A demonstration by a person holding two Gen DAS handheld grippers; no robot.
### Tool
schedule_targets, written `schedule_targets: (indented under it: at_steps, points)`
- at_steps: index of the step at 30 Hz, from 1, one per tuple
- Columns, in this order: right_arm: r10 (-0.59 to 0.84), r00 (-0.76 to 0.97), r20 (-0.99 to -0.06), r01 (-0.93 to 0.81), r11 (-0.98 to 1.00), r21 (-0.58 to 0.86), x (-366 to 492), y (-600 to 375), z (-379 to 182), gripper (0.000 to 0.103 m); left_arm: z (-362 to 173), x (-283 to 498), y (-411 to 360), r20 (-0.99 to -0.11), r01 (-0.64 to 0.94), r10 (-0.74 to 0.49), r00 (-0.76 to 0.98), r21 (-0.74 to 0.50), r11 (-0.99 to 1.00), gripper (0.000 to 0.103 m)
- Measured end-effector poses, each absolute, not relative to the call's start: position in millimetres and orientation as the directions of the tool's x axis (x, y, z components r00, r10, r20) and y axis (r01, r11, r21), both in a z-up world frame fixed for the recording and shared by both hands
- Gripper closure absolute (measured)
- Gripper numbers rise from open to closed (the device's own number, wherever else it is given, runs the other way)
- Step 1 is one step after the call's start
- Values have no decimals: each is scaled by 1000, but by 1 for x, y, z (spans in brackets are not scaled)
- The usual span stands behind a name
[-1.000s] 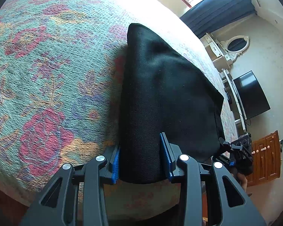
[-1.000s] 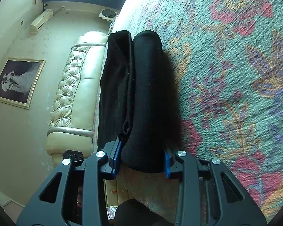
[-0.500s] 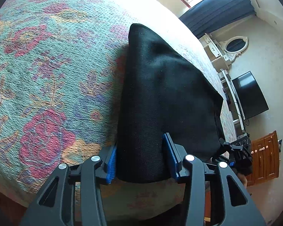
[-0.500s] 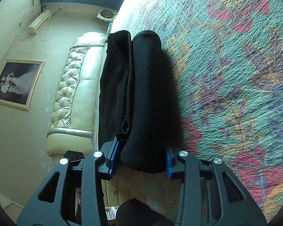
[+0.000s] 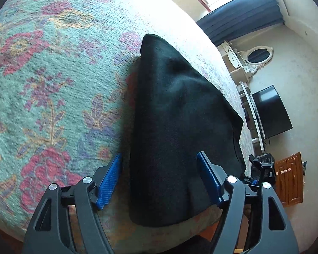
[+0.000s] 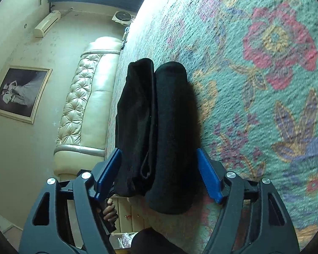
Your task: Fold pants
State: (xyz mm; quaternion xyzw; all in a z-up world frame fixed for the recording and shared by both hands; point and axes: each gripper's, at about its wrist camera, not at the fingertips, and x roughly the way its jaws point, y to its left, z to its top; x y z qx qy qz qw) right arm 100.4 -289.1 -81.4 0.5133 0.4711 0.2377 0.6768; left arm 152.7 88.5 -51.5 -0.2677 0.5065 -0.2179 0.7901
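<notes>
Both tools just let go: left tool [image 5: 159, 178] and right tool [image 6: 158, 174] now wide around folded black pants [image 5: 180, 127] on floral bedspread [image 5: 53, 84]. Fold looks done; next, back out clean.

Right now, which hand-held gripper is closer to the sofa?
Right. The right hand-held gripper straddles the pants beside the sofa; the left hand-held gripper straddles their far end.

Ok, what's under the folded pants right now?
The black pants lie on the floral bedspread, near its edge. Whatever is directly beneath them is covered. Both grippers, left and right, are open.
</notes>
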Motion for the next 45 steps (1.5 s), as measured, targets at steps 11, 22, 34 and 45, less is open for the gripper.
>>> schedule_targets:
  at_steps: [11, 22, 34, 45]
  points:
    - [839, 320, -440, 60, 445, 893, 146, -266, -88, 64, -60, 199, 76, -691, 167, -625, 364, -612, 773, 53]
    - [873, 323, -365, 34, 375, 926, 143, -276, -94, 61, -51, 197, 62, -706, 247, -598, 380, -546, 801, 43]
    - [837, 386, -388, 24, 411, 911, 166, -292, -92, 45, -54, 225, 56, -712, 230, -599, 367, -554, 800, 32]
    - [832, 406, -379, 31, 402, 915, 202, -291, -95, 27, -56, 251, 55, -704, 207, -612, 360, -579, 788, 30]
